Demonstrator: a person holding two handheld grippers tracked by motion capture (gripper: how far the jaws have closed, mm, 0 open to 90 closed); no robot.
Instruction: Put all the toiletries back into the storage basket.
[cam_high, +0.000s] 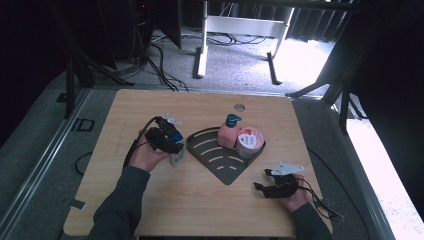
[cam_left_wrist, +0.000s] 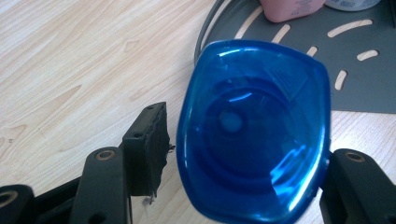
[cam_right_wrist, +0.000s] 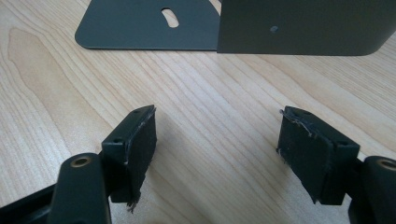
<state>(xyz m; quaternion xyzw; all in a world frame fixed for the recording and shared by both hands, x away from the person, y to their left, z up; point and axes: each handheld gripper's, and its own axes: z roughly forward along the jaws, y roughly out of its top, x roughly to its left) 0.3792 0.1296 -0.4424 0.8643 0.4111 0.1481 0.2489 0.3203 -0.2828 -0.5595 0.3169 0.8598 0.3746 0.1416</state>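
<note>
The left claw (cam_high: 172, 145) is closed around a clear bottle with a translucent blue cap (cam_high: 177, 150), which stands on the light wooden bench (cam_high: 150, 210) just left of a dark grey, fan-shaped metal rack with slotted floor (cam_high: 225, 167). In the left gripper view the blue cap (cam_left_wrist: 254, 130) sits between the two black jaws: the right jaw lies against its side, while whether the left pad (cam_left_wrist: 147, 144) touches it or stands just off it I cannot tell. The rack's curved rim (cam_left_wrist: 210, 28) is close behind the bottle there.

Inside the rack, against its back wall, stand a pink pump bottle with a dark blue pump head (cam_high: 228, 132) and, touching it on the right, a round tub with a pink-and-white lid (cam_high: 249, 142). These two take up the rear of the rack; its slotted front part lies bare. A round hole (cam_high: 239, 107) is cut into the bench behind the rack.

The right claw (cam_high: 262, 186) rests low over the bench near the rack's front right side, held by the person's right hand (cam_high: 295, 197). Its jaws stand apart with nothing between them; the right gripper view shows bare wood grain between the pads (cam_right_wrist: 140, 140) and the rack's rounded corner and wall (cam_right_wrist: 299, 28) ahead, well clear of the fingertips.

Cables (cam_high: 165, 70) trail over the grey carpeted floor beyond the bench.
</note>
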